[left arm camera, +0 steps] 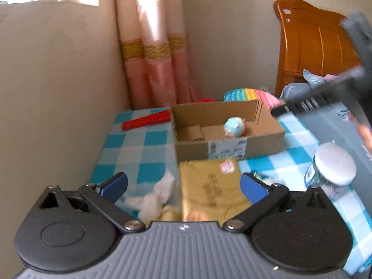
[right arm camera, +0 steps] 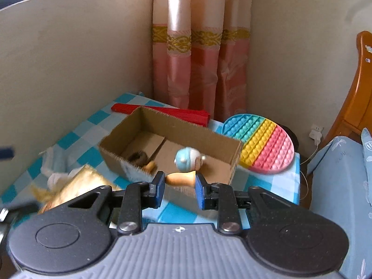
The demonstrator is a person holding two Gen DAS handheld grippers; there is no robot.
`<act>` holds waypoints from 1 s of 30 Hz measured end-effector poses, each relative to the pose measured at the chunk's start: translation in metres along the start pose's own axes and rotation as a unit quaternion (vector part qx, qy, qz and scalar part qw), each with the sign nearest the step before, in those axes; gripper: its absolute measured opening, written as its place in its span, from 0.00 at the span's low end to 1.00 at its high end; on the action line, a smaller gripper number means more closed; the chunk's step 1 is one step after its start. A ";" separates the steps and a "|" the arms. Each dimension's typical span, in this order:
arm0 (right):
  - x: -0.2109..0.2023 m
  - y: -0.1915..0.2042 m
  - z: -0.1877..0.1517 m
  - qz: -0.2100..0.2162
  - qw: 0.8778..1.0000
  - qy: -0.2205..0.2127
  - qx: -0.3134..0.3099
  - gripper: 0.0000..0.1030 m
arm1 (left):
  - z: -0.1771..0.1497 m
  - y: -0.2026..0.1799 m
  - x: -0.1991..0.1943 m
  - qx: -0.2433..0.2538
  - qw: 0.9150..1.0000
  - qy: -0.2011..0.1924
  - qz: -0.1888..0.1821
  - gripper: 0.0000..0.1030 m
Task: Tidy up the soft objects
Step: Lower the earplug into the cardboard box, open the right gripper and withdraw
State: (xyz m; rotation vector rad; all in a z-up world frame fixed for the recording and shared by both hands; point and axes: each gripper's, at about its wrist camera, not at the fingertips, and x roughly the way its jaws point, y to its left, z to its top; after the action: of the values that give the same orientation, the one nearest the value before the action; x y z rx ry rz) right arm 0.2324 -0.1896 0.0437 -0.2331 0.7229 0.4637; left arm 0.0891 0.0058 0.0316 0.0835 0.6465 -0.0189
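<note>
An open cardboard box (left arm camera: 193, 148) (right arm camera: 181, 127) stands on the blue checked cloth. Inside it lie a round light-blue soft toy (left arm camera: 234, 126) (right arm camera: 187, 158) and a brown fuzzy thing (right arm camera: 139, 157). My right gripper (right arm camera: 180, 181) is shut on a tan soft piece (right arm camera: 183, 177), held just over the box's near wall. My left gripper (left arm camera: 183, 184) is open wide with nothing between its pads. It hovers above a gold packet (left arm camera: 209, 190) (right arm camera: 86, 181) and a crumpled white tissue (left arm camera: 155, 197) (right arm camera: 54, 177).
A red folded fan (left arm camera: 146, 119) (right arm camera: 162, 111) lies behind the box by the wall. A rainbow bubble mat (left arm camera: 251, 95) (right arm camera: 260, 144) leans at the back right. A jar with a white lid (left arm camera: 332, 165) stands right. Blue bedding (right arm camera: 337, 162) and a wooden headboard (left arm camera: 311, 41) lie beyond.
</note>
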 end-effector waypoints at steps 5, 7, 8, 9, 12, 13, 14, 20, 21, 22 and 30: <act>0.032 -0.002 0.024 -0.026 1.000 0.016 -0.007 0.31 | -0.018 0.009 -0.004 -0.009 1.000 0.012 0.010 0.99; 0.043 -0.005 0.028 -0.030 0.999 0.020 -0.007 0.31 | -0.023 0.010 -0.005 -0.010 1.000 0.017 0.014 1.00; 0.047 -0.006 0.029 -0.031 0.999 0.022 -0.006 0.35 | -0.025 0.010 -0.005 -0.012 1.000 0.018 0.017 0.99; 0.051 -0.008 0.031 -0.031 0.999 0.025 -0.004 0.45 | -0.026 0.011 -0.006 -0.013 1.000 0.018 0.019 0.99; 0.050 -0.010 0.030 -0.030 0.999 0.006 0.013 0.97 | -0.029 0.011 -0.010 -0.014 0.999 0.017 0.026 0.99; 0.047 -0.010 0.030 -0.027 0.999 -0.002 0.018 1.00 | -0.030 0.011 -0.012 -0.014 0.999 0.015 0.028 0.99; 0.042 -0.010 0.028 -0.017 1.000 -0.011 0.023 1.00 | -0.031 0.011 -0.013 -0.015 0.999 0.013 0.029 0.99; 0.019 0.001 0.022 -0.013 1.000 -0.009 0.012 1.00 | -0.031 0.012 -0.016 -0.017 0.999 0.010 0.027 0.99; 0.014 0.003 0.019 -0.013 1.000 -0.010 0.011 1.00 | -0.031 0.012 -0.016 -0.017 0.999 0.010 0.025 0.99; 0.008 0.005 0.016 -0.015 1.000 -0.012 0.011 1.00 | -0.031 0.012 -0.017 -0.017 1.000 0.009 0.024 0.99; -0.029 0.021 -0.018 -0.023 0.999 -0.020 0.024 1.00 | -0.039 0.022 -0.018 -0.021 0.999 0.013 0.028 0.99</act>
State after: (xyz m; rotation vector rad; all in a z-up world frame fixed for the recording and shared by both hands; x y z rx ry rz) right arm 0.1929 -0.1869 0.0493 -0.1953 0.6876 0.4050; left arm 0.0524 0.0313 0.0135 0.0608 0.6708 0.0502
